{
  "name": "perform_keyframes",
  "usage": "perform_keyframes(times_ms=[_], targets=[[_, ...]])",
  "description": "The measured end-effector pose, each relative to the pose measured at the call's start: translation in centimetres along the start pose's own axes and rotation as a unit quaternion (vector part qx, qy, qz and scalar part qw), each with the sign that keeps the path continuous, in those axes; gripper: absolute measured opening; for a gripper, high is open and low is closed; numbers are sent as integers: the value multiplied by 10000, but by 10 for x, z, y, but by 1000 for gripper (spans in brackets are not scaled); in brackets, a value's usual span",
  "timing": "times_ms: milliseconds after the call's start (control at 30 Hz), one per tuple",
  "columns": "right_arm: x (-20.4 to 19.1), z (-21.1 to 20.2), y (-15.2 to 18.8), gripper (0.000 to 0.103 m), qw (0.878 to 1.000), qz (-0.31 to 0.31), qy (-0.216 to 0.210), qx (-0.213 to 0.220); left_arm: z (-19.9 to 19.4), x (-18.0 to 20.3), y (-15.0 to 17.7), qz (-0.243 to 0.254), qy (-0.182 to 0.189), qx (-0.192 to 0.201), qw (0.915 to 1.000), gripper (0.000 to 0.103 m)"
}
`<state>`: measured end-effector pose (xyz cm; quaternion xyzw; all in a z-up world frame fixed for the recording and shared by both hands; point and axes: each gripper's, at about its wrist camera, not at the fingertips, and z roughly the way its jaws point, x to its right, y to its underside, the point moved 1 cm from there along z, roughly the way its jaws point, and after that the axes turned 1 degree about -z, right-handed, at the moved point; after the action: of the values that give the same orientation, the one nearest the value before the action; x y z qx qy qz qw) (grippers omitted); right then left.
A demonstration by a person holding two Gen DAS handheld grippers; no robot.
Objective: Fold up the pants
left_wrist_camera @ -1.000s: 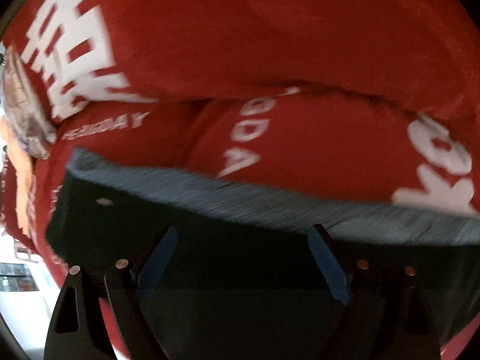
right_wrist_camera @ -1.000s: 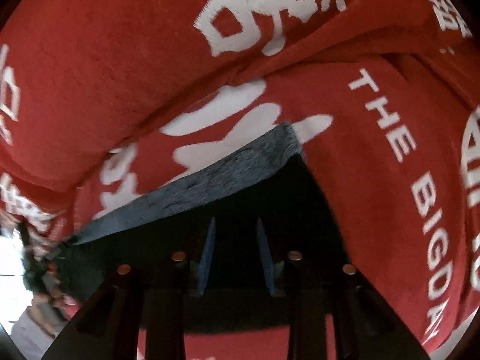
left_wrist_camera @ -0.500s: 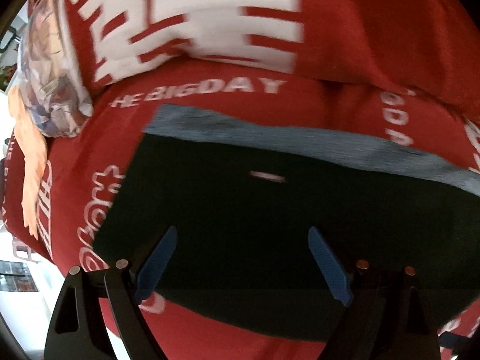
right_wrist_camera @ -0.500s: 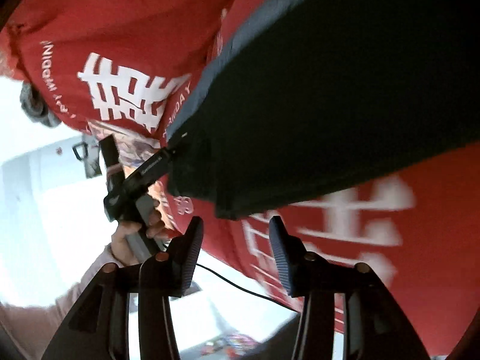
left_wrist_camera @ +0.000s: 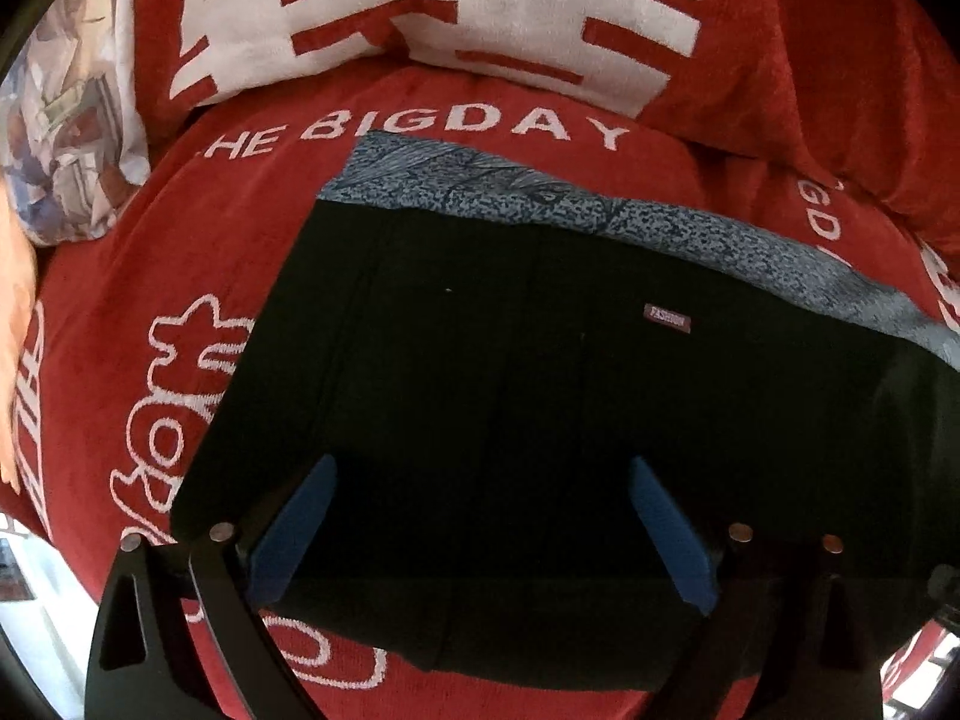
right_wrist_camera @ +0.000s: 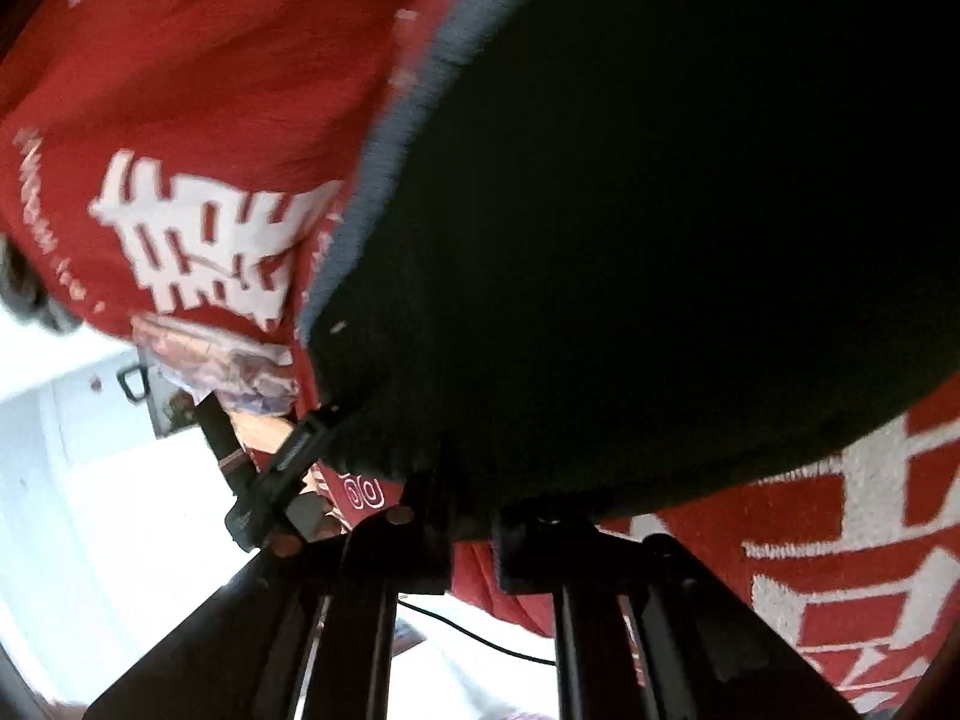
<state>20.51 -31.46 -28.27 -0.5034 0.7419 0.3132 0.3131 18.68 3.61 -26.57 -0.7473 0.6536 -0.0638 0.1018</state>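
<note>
The black pants (left_wrist_camera: pixel 510 408), with a speckled grey waistband (left_wrist_camera: pixel 690 228) and a small "FASHION" label, lie folded flat on a red cover. My left gripper (left_wrist_camera: pixel 480 516) is open just above the pants' near edge, blue pads wide apart and nothing between them. In the right wrist view the pants (right_wrist_camera: pixel 660 210) fill the upper right. My right gripper (right_wrist_camera: pixel 468 480) is pushed against their near edge, fingertips hidden under the dark cloth, so its state is unclear. The left gripper (right_wrist_camera: pixel 282 468) also shows there at the pants' left corner.
The red cover (left_wrist_camera: pixel 150 276) with white lettering spreads over the surface, and a red cushion (left_wrist_camera: pixel 420 12) with a big white character stands behind it. A patterned pillow (left_wrist_camera: pixel 66 138) lies at the far left. The cover's front edge drops to a white floor (right_wrist_camera: pixel 120 510).
My left gripper has drawn back and up, showing more of the pants. My right gripper has swung round to the front edge and pushed its fingers into the pants' edge.
</note>
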Motion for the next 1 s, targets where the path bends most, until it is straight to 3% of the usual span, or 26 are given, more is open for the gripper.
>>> perform_keyframes(times_ms=[133, 167, 233, 267, 333, 467, 567, 633, 700, 767, 867, 1000], targets=[[11, 5, 21, 9, 9960, -215, 864, -39, -1, 2, 5, 180, -137, 4, 9997, 99], [17, 6, 23, 9, 9970, -102, 761, -21, -4, 3, 6, 171, -199, -88, 9996, 99], [19, -3, 25, 18, 9977, 60, 678, 15, -13, 5, 6, 139, -228, -128, 9996, 99], [15, -10, 26, 27, 9964, -54, 846, 8, -21, 7, 8, 138, -211, -107, 9996, 99], [6, -28, 24, 30, 9906, -423, 1302, 21, -36, 17, 14, 221, -118, -45, 9997, 99], [-16, -77, 9, 30, 9681, -1245, 2082, 624, -58, 76, 30, 717, 282, 154, 9969, 99], [-24, -95, -18, 30, 9520, -1511, 2446, 1050, -48, 129, 37, 929, 585, -20, 9940, 99], [-18, -90, -35, 30, 9450, -1473, 2738, 1018, -34, 160, 43, 1034, 723, -182, 9918, 99], [1, -77, -40, 26, 9369, -1427, 3072, 867, -16, 179, 52, 1189, 539, -394, 9907, 99], [9, -76, -30, 26, 9339, -1534, 3065, 1016, -19, 179, 59, 919, 514, -294, 9940, 99], [5, -76, -20, 26, 9245, -1776, 3241, 930, -18, 170, 59, 690, 557, -617, 9941, 99], [10, -81, -16, 26, 9316, -1635, 3159, 746, -30, 174, 62, 949, 238, -700, 9927, 99]])
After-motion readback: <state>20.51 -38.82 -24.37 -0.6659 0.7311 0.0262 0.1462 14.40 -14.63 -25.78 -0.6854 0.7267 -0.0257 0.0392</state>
